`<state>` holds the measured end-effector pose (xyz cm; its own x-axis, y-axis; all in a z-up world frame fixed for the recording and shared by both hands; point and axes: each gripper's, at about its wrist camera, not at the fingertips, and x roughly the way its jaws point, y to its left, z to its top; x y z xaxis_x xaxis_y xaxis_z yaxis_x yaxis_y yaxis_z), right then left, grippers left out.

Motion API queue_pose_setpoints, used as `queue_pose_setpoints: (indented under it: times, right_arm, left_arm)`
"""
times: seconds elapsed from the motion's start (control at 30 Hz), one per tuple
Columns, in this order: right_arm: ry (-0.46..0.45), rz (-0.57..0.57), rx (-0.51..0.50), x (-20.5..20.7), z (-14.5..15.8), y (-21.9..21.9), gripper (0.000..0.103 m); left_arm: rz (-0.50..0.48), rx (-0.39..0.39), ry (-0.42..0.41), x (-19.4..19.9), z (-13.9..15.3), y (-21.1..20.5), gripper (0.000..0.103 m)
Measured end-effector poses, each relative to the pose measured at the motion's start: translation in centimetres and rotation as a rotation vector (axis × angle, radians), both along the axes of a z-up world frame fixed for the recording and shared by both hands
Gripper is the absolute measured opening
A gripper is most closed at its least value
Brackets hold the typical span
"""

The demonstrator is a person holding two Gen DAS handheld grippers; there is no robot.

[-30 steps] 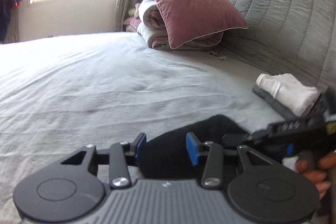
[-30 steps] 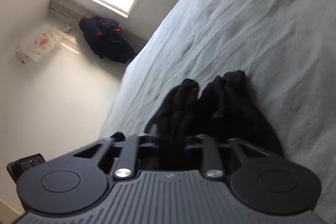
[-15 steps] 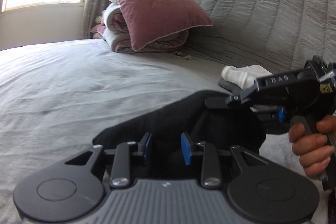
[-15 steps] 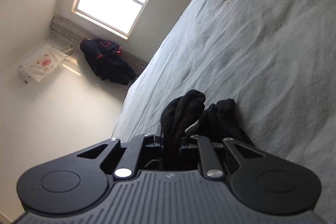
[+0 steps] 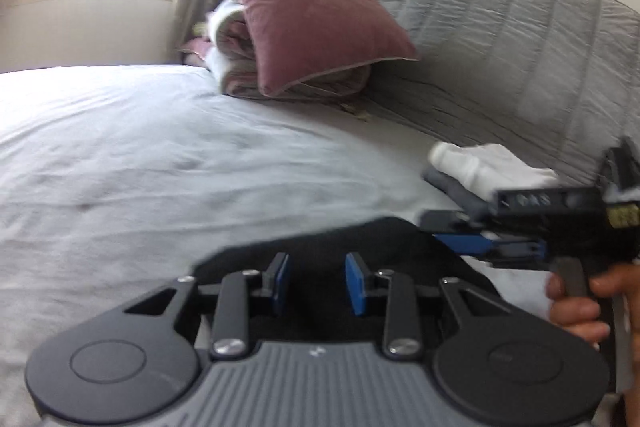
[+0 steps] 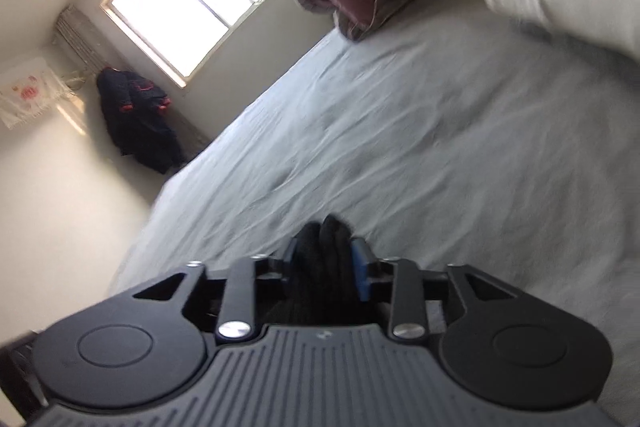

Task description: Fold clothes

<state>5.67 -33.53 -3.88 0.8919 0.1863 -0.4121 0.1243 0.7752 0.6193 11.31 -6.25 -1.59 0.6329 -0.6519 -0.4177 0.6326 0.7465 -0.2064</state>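
Black garment: lay on the bed just ahead of and under the left claw, stretching toward the right claw.
Long axis: ran roughly crosswise to the left claw, left to right.
Right claw: closed on a bunched black fold of the garment, blue pads pressing it; seen from the left wrist view it sat at the garment's far right end.
Left claw: jaws apart, gripping nothing, garment directly between and beyond them.
Nearer claw: the left one seemed best placed for the free near edge.
Bed: grey sheet, beyond both claws.
Folded white clothes: ahead and right of the left claw.
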Motion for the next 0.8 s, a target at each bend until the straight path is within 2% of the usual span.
queue_pose_setpoints:
  times: [0.1, 0.17, 0.23, 0.27, 0.3, 0.37, 0.43, 0.57, 0.73, 0.8]
  right_arm:
    - [-0.063, -0.06, -0.071, -0.1, 0.5, 0.2, 0.04]
    - [-0.128, -0.043, -0.155, 0.3, 0.9, 1.3, 0.04]
    - [-0.162, 0.018, -0.237, 0.9, 1.0, 2.9, 0.035]
    - [-0.172, 0.059, -0.278, 1.4, 0.8, 3.8, 0.026]
    - [-0.167, 0.091, -0.316, 2.0, 0.5, 4.6, 0.021]
    - [-0.095, 0.119, -0.374, 3.6, -0.7, 5.6, 0.019]
    - [-0.006, 0.101, -0.376, 4.9, -1.9, 5.3, 0.017]
    - [0.015, 0.049, -0.284, 4.7, -2.4, 3.2, 0.011]
    - [0.019, 0.012, -0.333, 4.3, -1.8, 3.7, 0.018]
    - [0.007, -0.007, -0.384, 3.8, -1.3, 4.4, 0.027]
  left_arm:
    - [0.048, 0.028, -0.024, 0.5, 0.1, -0.3, 0.031]
    - [0.075, 0.024, -0.028, 0.7, -0.2, -0.3, 0.031]
    - [0.101, 0.021, -0.032, 0.8, -0.4, -0.4, 0.031]
    - [0.099, 0.031, -0.033, 0.8, -0.8, -0.6, 0.031]
    - [0.097, 0.041, -0.034, 0.8, -1.1, -0.8, 0.031]
    - [0.1, 0.068, -0.032, 0.9, -1.8, -1.3, 0.031]
    - [0.109, 0.071, -0.013, 1.2, -2.2, -1.1, 0.033]
    - [0.126, -0.028, 0.077, 2.5, -2.9, 0.6, 0.035]
    - [0.103, -0.053, 0.063, 2.0, -2.4, 1.1, 0.037]
    - [0.093, -0.063, 0.058, 1.9, -2.2, 1.2, 0.039]
